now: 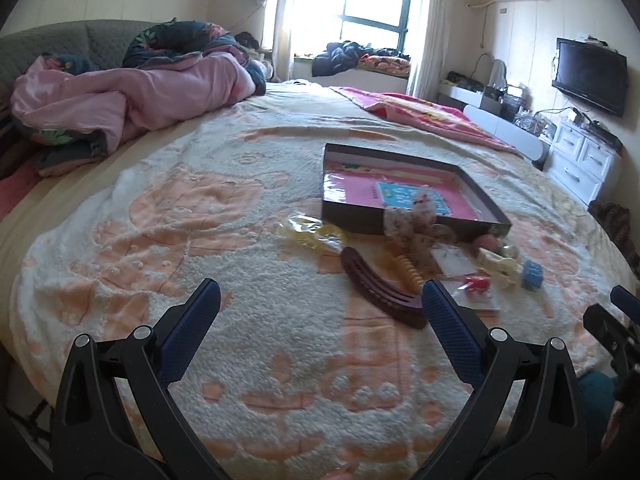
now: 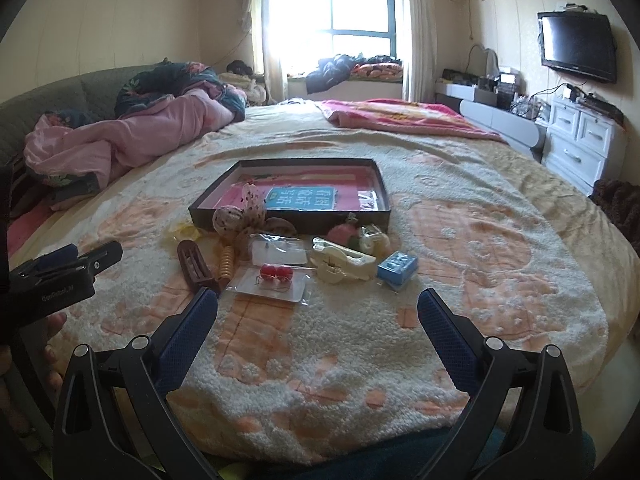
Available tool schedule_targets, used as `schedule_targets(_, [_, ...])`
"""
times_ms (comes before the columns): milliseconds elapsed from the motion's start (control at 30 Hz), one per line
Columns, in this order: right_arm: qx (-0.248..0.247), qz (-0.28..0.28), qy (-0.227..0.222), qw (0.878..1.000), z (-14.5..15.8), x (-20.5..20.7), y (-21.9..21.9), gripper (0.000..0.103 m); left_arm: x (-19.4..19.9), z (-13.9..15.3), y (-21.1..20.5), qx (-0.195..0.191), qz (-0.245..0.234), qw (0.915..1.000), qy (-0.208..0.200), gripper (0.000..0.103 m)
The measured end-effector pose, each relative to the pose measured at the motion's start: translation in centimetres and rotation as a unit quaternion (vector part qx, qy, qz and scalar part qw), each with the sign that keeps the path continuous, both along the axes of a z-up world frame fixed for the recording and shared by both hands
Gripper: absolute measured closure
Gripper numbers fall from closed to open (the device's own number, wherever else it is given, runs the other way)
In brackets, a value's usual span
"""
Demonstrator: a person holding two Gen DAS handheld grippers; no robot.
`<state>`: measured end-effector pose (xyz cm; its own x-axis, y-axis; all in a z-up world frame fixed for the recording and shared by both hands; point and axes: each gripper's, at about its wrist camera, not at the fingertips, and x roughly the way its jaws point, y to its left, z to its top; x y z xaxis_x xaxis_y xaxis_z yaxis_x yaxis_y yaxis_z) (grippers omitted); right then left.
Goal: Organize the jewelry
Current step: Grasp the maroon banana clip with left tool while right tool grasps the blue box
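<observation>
Ahead of right gripper (image 2: 318, 306): bare cream-and-peach fleece blanket (image 2: 460, 248), then one shallow dark cardboard tray (image 2: 384, 196). Against near tray edge, loose cluster: one dark-red curved hair comb (image 2: 196, 268), one carded red bead pair (image 2: 275, 273), one blue box (image 2: 397, 266). Left gripper (image 1: 320, 300) and right gripper both wide apart, holding nothing.

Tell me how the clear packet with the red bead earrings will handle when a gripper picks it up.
The earring packet lies flat and looks like thin clear film, so likely light, floppy and slippery. Flush against the fuzzy blanket, its edge may be hard to catch. The red beads could shift inside.
</observation>
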<state>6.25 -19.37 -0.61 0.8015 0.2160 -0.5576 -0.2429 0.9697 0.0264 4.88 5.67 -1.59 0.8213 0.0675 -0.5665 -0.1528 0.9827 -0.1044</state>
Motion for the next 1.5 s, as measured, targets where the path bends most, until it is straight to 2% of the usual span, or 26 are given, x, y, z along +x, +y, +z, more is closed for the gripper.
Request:
schedule_targets(267, [-0.009,0.003,0.02,1.0,-0.8,4.1,0.4,0.006,2.8,-0.6,1.1,-0.023,-0.021,0.9993,0.02,0.011])
schedule_targets(433, [-0.011,-0.01,0.024,1.0,-1.2,6.3,-0.3,0.006,4.7,-1.4,0.8,-0.024,-0.031,0.9987,0.033,0.011])
schedule_targets(667, [-0.013,-0.037,0.032,0.999,-1.6,8.7,-2.0,0.006,7.7,-3.4,0.5,-0.034,-0.042,0.9958,0.074,0.012])
schedule_targets(867, [-0.007,-0.071,0.055,0.996,-2.5,10.8,-4.1,0.006,9.7,-5.6,0.6,-0.065,-0.058,0.9895,0.115,0.031])
schedule_targets(1100, [0.004,-0.113,0.118,0.987,-4.5,13.2,-6.3,0.006,11.0,-6.2,0.0,-0.083,-0.074,0.9867,0.118,0.044])
schedule_targets(1200, [0.009,-0.122,0.148,0.981,-5.5,14.0,-6.7,0.007,11.4,-6.5,-0.4,-0.087,-0.083,0.9857,0.119,0.054])
schedule_targets(1267, [0.009,-0.124,0.162,0.979,-6.1,14.4,-6.7,0.02,11.6,-6.6,-0.8,-0.086,-0.09,0.9852,0.118,0.06])
schedule_targets(1367, [0.009,-0.124,0.179,0.976,-6.9,15.0,-6.6,0.028,11.8,-6.6,-1.2,-0.077,-0.095,0.9859,0.114,0.068])
schedule_targets(1400, [0.011,-0.122,0.182,0.976,-7.0,15.2,-6.5,0.031,11.8,-6.6,-1.1,-0.07,-0.093,0.9867,0.113,0.074])
schedule_targets(1500, [0.009,-0.116,0.194,0.974,-7.6,15.5,-5.9,0.04,11.8,-6.6,-0.6,-0.08,-0.095,0.9864,0.108,0.081])
